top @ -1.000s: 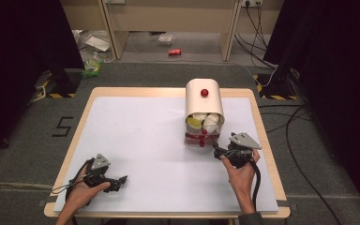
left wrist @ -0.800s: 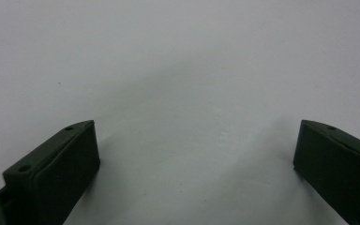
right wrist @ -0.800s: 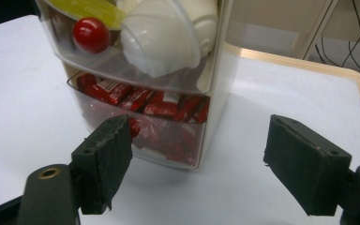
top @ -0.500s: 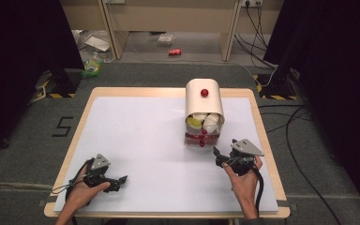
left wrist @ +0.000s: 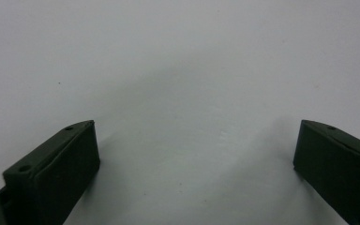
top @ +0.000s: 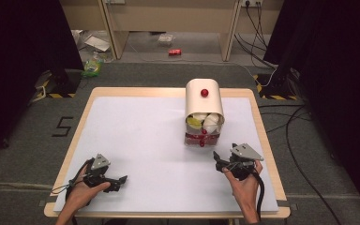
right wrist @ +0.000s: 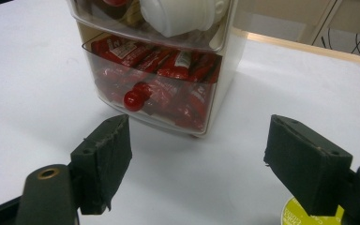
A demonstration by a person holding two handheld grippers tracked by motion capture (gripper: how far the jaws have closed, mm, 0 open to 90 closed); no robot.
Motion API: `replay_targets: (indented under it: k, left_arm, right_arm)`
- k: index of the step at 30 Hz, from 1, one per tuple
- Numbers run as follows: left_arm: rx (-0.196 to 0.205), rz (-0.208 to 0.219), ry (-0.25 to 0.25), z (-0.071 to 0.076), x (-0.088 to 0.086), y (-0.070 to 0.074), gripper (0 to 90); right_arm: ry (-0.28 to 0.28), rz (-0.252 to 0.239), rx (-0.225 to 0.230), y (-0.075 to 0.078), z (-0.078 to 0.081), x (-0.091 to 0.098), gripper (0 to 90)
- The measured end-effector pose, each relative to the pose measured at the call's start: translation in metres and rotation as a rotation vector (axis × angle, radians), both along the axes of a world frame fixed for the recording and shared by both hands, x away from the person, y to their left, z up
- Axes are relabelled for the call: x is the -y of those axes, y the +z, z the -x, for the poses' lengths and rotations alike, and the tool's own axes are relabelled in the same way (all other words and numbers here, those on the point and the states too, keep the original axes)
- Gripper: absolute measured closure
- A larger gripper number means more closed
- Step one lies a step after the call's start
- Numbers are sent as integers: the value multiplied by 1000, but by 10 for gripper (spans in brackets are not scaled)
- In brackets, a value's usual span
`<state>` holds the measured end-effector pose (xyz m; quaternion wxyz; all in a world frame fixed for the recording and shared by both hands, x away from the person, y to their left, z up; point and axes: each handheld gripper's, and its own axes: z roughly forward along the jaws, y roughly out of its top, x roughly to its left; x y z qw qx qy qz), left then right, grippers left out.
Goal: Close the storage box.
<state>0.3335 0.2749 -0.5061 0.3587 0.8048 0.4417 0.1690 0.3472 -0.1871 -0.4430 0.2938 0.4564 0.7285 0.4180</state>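
High view: a person's two hands enter from the bottom edge, each w/ a two-jaw gripper, over a white table w/ a pale wood rim. Right gripper sits lower right of centre, jaws spread apart w/ nothing between them, aimed up-frame at a small drawer cabinet that stands just right of centre. The cabinet has a cream, rounded top w/ a red knob; its open front shows white and yellow items in the upper compartment and red packets below. Gripper and cabinet are near but apart. Left gripper rests at lower left, well apart from the cabinet, tips toward frame centre.

Right gripper view: the two black jaws rise from the bottom corners, wide apart and empty. Between and beyond them, upper centre, the clear lower drawer is packed w/ red sachets and carries a red ball knob on its front. A white cup-like item fills the compartment above. A yellow-green round lid peeks in at the bottom right, behind the right-hand jaw.

Left gripper view: jaws stand wide apart at the lower corners, holding nothing, over bare white tabletop.
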Motion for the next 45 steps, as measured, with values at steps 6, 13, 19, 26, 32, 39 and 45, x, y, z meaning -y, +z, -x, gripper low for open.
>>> replay_targets:
  k: [6,13,19,26,32,39,45]
  left_arm:
    - [0,0,-1,0,0,0,0]
    - [0,-1,0,0,0,0,0]
    - [1,0,0,0,0,0,0]
    - [0,0,0,0,0,0,0]
    - [0,0,0,0,0,0,0]
    - [0,-1,0,0,0,0,0]
    - [0,-1,0,0,0,0,0]
  right_arm:
    - [4,-1,-5,-2,3,0,230]
    - [5,6,-13,-4,7,3,231]
    - [6,5,-25,-5,12,6,226]
    - [8,7,-46,-10,18,9,215]
    - [17,9,-55,-13,21,11,209]
    - [29,8,-57,-14,26,11,204]
    - [41,11,-64,-16,30,11,203]
